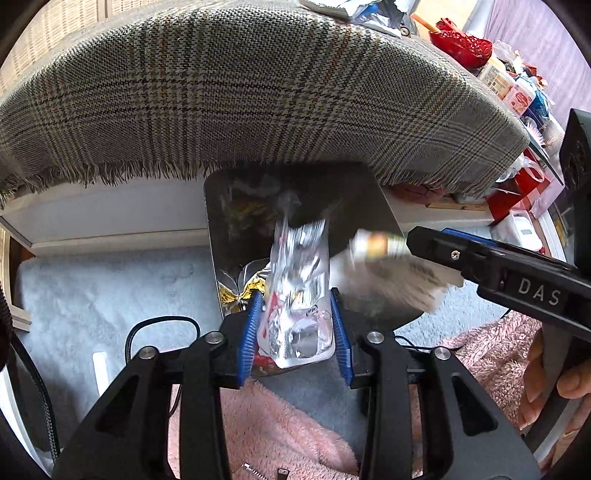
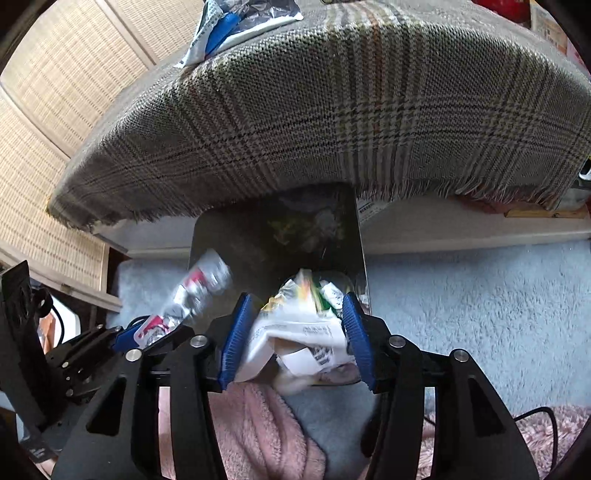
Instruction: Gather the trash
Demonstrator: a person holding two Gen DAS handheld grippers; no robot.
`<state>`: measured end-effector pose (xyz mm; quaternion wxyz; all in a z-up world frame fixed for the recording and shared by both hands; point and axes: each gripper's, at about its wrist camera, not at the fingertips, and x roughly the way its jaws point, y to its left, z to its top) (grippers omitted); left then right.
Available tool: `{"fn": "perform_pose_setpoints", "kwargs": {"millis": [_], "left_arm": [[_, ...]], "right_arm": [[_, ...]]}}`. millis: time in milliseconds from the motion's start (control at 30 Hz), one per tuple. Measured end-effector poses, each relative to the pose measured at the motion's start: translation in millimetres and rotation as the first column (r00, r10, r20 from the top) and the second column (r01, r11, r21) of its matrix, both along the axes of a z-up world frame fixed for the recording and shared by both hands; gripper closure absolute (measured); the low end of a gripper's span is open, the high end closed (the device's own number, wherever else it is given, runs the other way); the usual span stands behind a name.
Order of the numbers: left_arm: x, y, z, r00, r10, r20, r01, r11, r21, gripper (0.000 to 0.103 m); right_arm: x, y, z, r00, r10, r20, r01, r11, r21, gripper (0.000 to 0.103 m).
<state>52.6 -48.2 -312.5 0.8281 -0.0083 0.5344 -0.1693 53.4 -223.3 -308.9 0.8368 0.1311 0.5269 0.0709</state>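
Trash sits between the fingers of both your grippers, above the open mouth of the dark bin [image 1: 229,206]. Your left gripper [image 1: 297,325] has its blue pads on either side of a crumpled silver wrapper [image 1: 299,273] with red and white print. The wrapper stands up from the fingers and leans over the bin opening; the pads seem to touch its lower edges, so it looks grasped. Your right gripper [image 2: 295,332] has its pads pressed against a scrunched white packet [image 2: 295,332] with green and yellow print, clamped between them, its top blurred. In the left wrist view that packet [image 1: 399,269] hangs from the right gripper [image 1: 410,243] over the bin's right rim.

More wrappers lie inside the bin, among them a yellow and silver one [image 1: 240,290]. The bin stands on a pale blue rug [image 1: 110,288], partly under the fringed edge of a checked cloth [image 1: 240,92] draped over a low table. A pink fleecy blanket [image 1: 266,424] lies nearest you, under both grippers. Another silver and blue wrapper [image 2: 240,18] rests on top of the cloth.
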Motion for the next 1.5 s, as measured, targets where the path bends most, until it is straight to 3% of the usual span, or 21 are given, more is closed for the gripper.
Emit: {"fn": "perform_pose_setpoints", "kwargs": {"millis": [67,167,300,333,700,833,1033,1333,1500], "left_arm": [[1,0,1,1.000,0.007,-0.001,-0.007,1.000,0.002,0.054],[1,1,6,1.000,0.010,0.013,-0.010,1.000,0.010,0.037],[1,4,18,0.999,0.021,0.042,-0.022,0.999,0.027,0.010],[1,4,21,0.999,0.024,0.048,-0.025,0.999,0.026,0.008],[15,1,87,0.985,0.017,0.173,-0.015,1.000,-0.013,0.008],[36,-8,109,0.979,0.007,0.202,0.002,0.999,-0.044,0.008],[78,-30,142,0.954,-0.039,0.297,0.046,0.999,-0.016,0.008],[138,-69,137,0.939,-0.143,0.312,0.133,0.990,0.054,0.011],[158,-82,125,0.943,-0.178,0.281,0.170,0.984,0.051,0.031]], "right_arm": [[0,-1,5,1.000,-0.006,0.012,0.006,1.000,-0.023,0.034],[-1,-5,11,0.999,-0.019,0.039,0.021,0.998,-0.052,0.020],[-1,-14,23,0.997,-0.031,0.069,0.037,0.995,-0.090,0.008],[-1,-16,26,0.997,-0.035,0.075,0.042,0.995,-0.095,0.006],[12,-62,90,0.969,-0.145,0.201,0.170,0.979,-0.112,0.003],[28,-75,113,0.953,-0.194,0.235,0.224,0.969,-0.108,0.003],[69,-93,141,0.934,-0.257,0.246,0.284,0.956,-0.077,0.003],[126,-93,151,0.932,-0.274,0.237,0.297,0.952,-0.067,0.003],[158,-89,143,0.934,-0.280,0.222,0.299,0.953,-0.052,0.003]]}}
